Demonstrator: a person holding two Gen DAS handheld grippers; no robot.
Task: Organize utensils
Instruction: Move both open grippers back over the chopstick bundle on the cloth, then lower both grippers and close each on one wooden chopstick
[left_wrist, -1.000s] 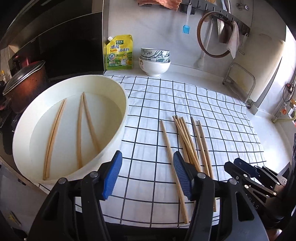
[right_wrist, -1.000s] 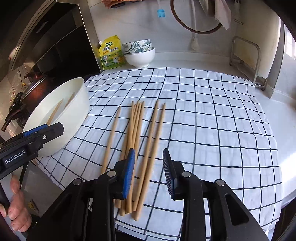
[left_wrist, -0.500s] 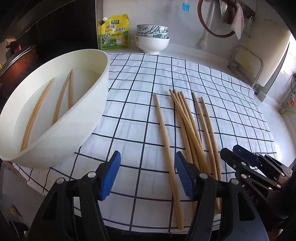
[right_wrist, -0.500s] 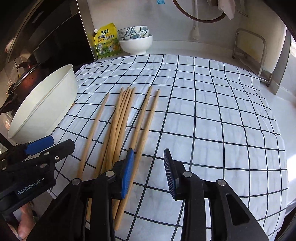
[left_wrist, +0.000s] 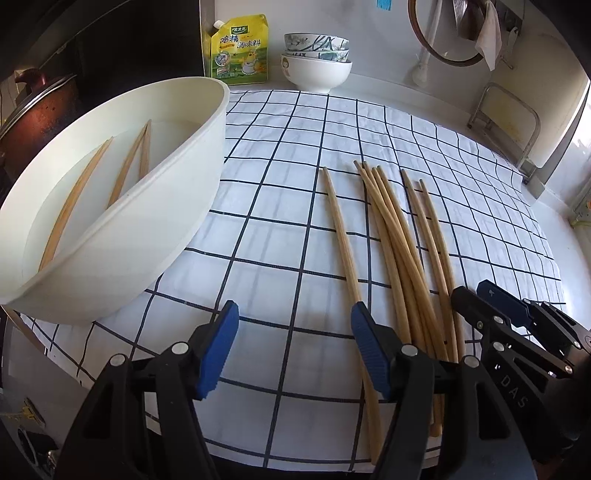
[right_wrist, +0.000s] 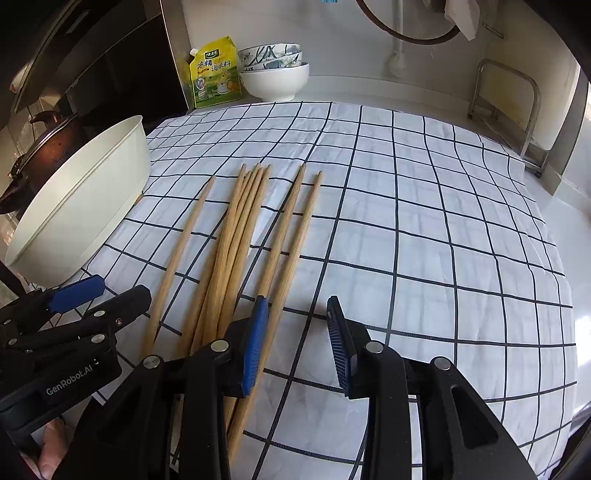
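Note:
Several wooden chopsticks (left_wrist: 399, 251) lie side by side on a checked cloth (left_wrist: 280, 206), with one single chopstick (left_wrist: 341, 251) apart on their left. Three more chopsticks (left_wrist: 129, 170) rest inside a large white basin (left_wrist: 210, 147) at the left. My left gripper (left_wrist: 293, 314) hangs low over the cloth with its jaws opening and nothing between them; the single chopstick runs just under its right finger. My right gripper (right_wrist: 297, 306) is open over bare cloth, with the rightmost chopstick (right_wrist: 295, 236) passing beneath its left finger. Each gripper also shows in the other's view: the right gripper (left_wrist: 517, 321) and the left gripper (right_wrist: 74, 295).
A yellow seasoning pouch (left_wrist: 238, 48) and stacked bowls (left_wrist: 316, 62) stand at the back wall. A lidded dark pot (left_wrist: 37, 110) sits left of the basin. A metal rack (left_wrist: 506, 122) stands at the right. The cloth's front edge runs just below both grippers.
Both grippers have sunk toward the cloth and come closer to the chopsticks. The basin now shows more from its side. The left jaws stand slightly wider.

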